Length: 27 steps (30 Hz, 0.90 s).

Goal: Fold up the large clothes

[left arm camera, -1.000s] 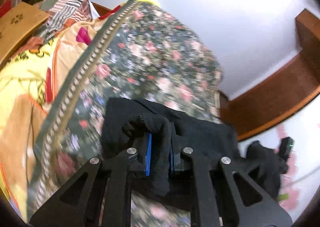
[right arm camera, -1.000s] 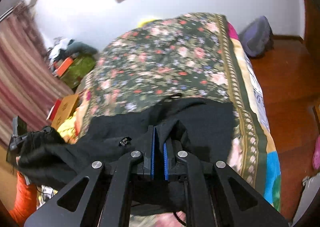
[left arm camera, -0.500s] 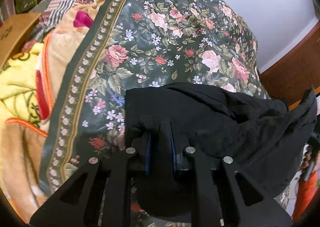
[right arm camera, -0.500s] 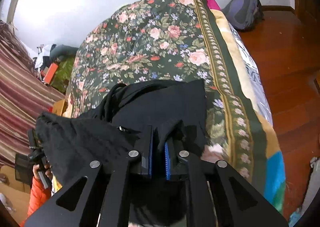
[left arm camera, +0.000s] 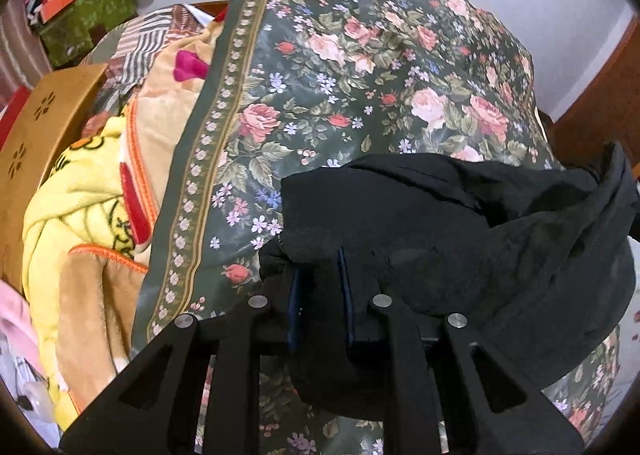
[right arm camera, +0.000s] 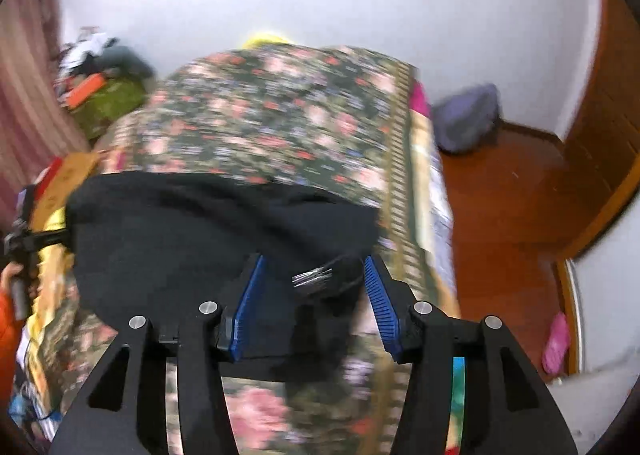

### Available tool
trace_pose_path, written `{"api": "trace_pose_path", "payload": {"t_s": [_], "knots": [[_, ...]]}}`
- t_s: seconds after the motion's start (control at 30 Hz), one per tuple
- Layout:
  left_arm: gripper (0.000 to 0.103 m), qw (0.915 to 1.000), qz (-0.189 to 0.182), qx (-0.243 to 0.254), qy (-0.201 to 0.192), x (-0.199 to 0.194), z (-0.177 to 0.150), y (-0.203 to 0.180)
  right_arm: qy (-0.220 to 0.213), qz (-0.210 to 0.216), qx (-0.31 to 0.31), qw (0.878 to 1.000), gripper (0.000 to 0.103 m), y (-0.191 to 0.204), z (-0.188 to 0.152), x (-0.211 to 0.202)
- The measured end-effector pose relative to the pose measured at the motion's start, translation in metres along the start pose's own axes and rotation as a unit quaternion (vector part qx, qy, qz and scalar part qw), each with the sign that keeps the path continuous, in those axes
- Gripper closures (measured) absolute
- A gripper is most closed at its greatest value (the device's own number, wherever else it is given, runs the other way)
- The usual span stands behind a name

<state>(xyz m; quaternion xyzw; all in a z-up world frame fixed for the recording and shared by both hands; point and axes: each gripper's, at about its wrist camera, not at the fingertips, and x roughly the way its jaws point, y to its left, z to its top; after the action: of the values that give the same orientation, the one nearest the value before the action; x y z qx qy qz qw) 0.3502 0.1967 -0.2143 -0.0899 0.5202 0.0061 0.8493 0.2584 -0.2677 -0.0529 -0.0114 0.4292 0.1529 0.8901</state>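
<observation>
letting go at the frame's lower centre, the right hand-held gripper (right arm camera: 314, 303) is opening around the black garment (right arm camera: 208, 239) on the bed (right arm camera: 280, 115); the left hand-held gripper (left arm camera: 318, 303) is clenching its corner, risking dragging the fold crooked.

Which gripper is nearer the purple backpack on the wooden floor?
Right. The right gripper, jaws opening over the black garment, faces the purple backpack; the left gripper view lacks it.

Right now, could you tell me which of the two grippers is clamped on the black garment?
The left gripper: its jaws pinch a fold of the black garment. The right gripper has its jaws opening, blue pads clear of the cloth between them.
</observation>
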Motion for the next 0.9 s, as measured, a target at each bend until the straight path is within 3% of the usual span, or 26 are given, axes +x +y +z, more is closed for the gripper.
{"api": "trace_pose_path", "payload": {"t_s": [0.17,0.3,0.4,0.5,0.7,0.73,0.77,0.83,0.87,0.9], "knots": [[0.082,0.9999,-0.001,0.015,0.004,-0.013,-0.002,0.001,-0.009,0.043,-0.061,0.997,0.056,0.075,0.006,0.02],[0.077,0.9993,-0.031,0.02,0.009,-0.025,-0.006,0.011,0.047,0.045,-0.085,0.994,0.056,0.119,0.001,0.075],[0.074,0.9963,-0.084,-0.009,0.017,-0.034,-0.008,0.033,0.086,0.035,-0.075,0.993,0.054,0.124,-0.008,0.11],[0.068,0.9903,-0.134,-0.03,0.022,-0.041,-0.012,0.052,0.077,0.052,-0.052,0.994,0.053,0.115,-0.013,0.114],[0.066,0.9886,-0.149,0.002,0.017,-0.06,-0.02,0.054,0.075,0.044,-0.058,0.995,0.053,0.12,-0.015,0.118],[0.066,0.9887,-0.149,0.007,0.018,-0.062,-0.021,0.056,0.074,0.041,-0.061,0.995,0.053,0.121,-0.015,0.118],[0.058,0.9901,-0.139,0.013,0.015,-0.065,-0.024,0.057,0.073,0.039,-0.062,0.995,0.053,0.122,-0.017,0.117],[0.034,0.9984,-0.039,0.028,-0.032,-0.082,-0.029,0.065,0.071,0.037,-0.064,0.995,0.052,0.122,-0.018,0.115],[0.034,0.9979,0.001,0.028,-0.058,-0.092,-0.031,0.073,0.072,0.037,-0.064,0.995,0.052,0.122,-0.018,0.115],[0.034,0.9972,0.008,0.021,-0.071,-0.102,-0.033,0.085,0.071,0.038,-0.062,0.995,0.052,0.12,-0.018,0.115]]}}
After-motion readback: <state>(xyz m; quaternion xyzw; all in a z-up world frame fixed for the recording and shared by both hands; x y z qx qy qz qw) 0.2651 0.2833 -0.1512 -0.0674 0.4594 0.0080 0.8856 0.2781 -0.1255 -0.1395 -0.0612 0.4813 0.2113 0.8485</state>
